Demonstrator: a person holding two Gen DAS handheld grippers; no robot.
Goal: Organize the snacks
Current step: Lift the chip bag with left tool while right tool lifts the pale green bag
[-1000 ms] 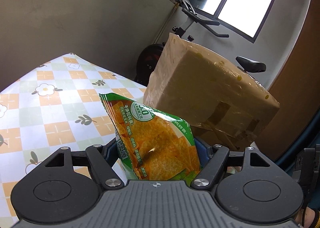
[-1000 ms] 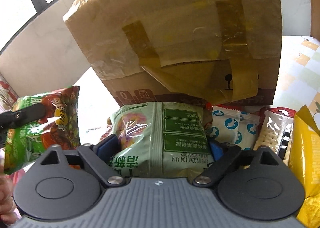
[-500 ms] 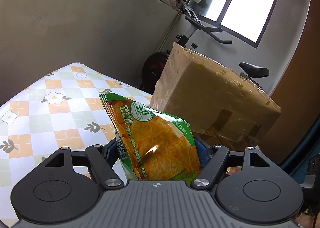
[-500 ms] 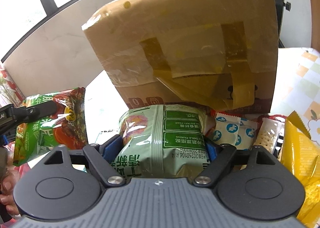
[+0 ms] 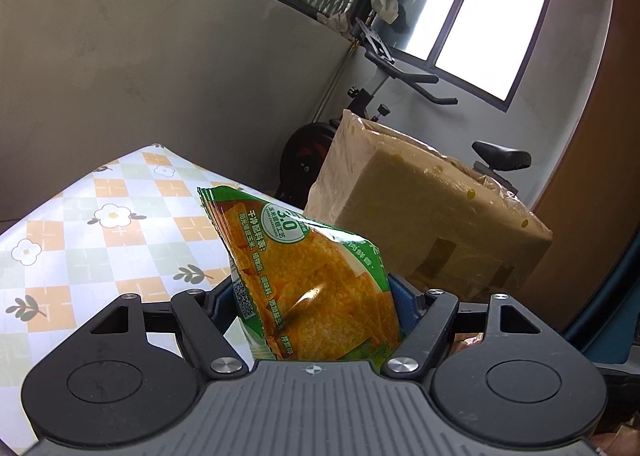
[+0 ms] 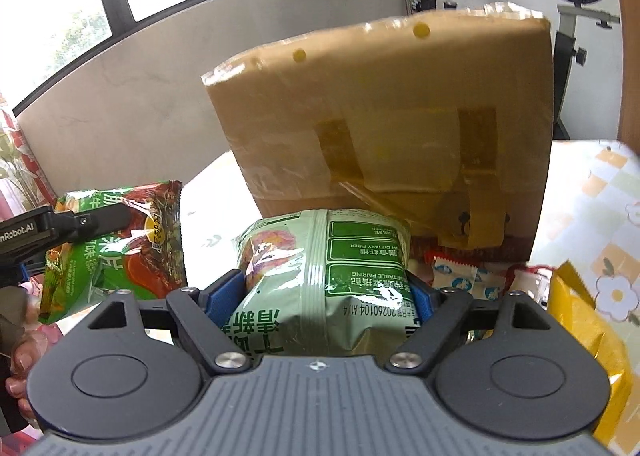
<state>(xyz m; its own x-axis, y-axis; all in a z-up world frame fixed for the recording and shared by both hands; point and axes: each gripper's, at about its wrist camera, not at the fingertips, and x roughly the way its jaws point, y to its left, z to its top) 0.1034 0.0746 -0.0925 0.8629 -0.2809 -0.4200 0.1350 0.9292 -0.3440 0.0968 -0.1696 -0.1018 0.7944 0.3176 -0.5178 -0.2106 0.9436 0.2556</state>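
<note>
**Two packets aloft, box ahead**

The left gripper [image 5: 310, 296] pinched a green-and-orange crinkly chip bag [image 5: 308, 284]; the right gripper [image 6: 320, 296] clamped a pale green foil snack packet [image 6: 324, 284] before the tape-patched cardboard box [image 6: 392, 116]. Best to clear its rim before releasing.

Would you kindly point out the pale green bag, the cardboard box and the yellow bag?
pale green bag [image 6: 320, 276], right wrist view, back panel.
cardboard box [image 6: 380, 96], right wrist view, front face.
yellow bag [image 6: 580, 320], right wrist view, upper side.
</note>
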